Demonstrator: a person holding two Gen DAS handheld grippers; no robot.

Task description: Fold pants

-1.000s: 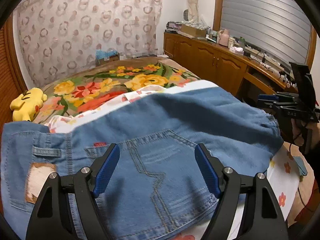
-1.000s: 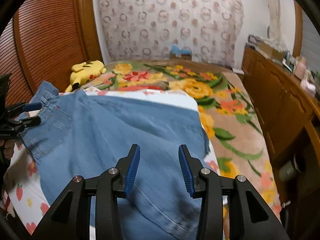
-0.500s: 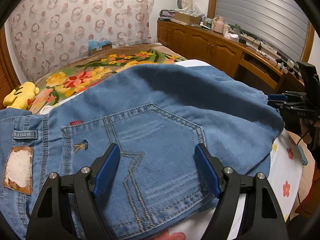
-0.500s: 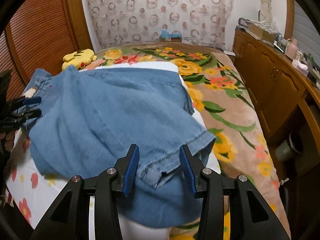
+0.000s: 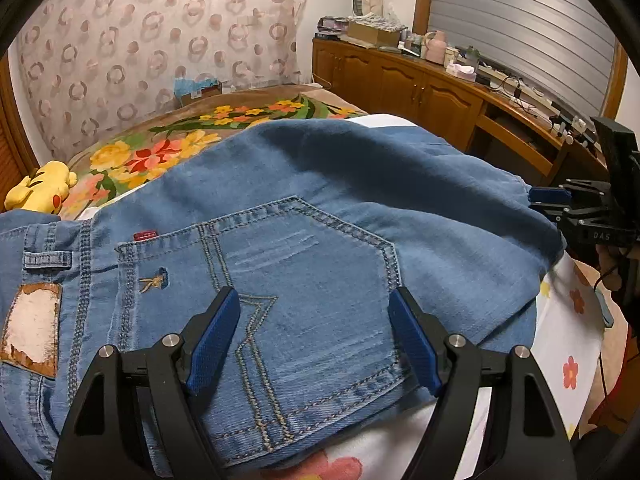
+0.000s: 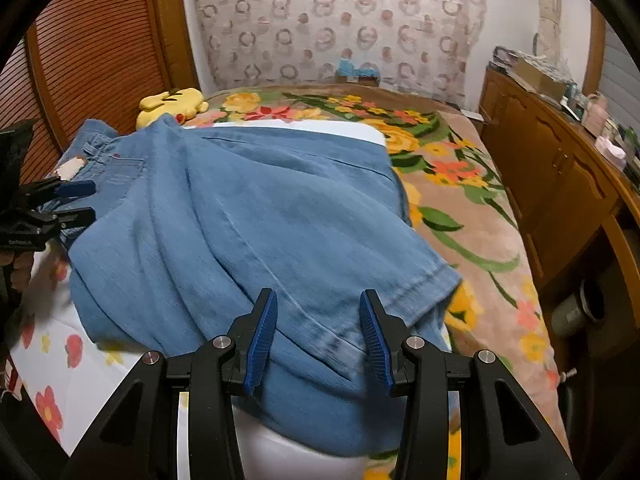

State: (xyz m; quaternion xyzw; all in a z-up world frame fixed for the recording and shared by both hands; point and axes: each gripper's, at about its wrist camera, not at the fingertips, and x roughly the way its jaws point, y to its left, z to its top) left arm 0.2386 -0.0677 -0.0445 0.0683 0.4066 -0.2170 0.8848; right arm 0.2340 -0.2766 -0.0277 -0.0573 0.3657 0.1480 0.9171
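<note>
1. The jeans [image 5: 320, 208] lie folded over on the bed [image 6: 460, 184], on a white sheet with flowers [image 5: 568, 344] that covers the near part of the floral blanket.
2. The left gripper [image 5: 316, 332] hovers above the back pocket [image 5: 296, 280] near the waistband, its blue fingers [image 5: 214, 336] wide apart and gripping nothing.
3. The right gripper [image 6: 318, 332] hangs over the hem end of the legs [image 6: 400, 292]. Its fingers [image 6: 262, 336] stand partly apart, with denim below the gap; whether the pads touch it cannot be told.
4. A leather patch [image 5: 32, 328] sits on the waistband at the left.
5. A yellow plush toy [image 6: 172, 104] lies at the far side of the bed.
6. A wooden cabinet [image 5: 420, 88] runs along the right wall.
</note>
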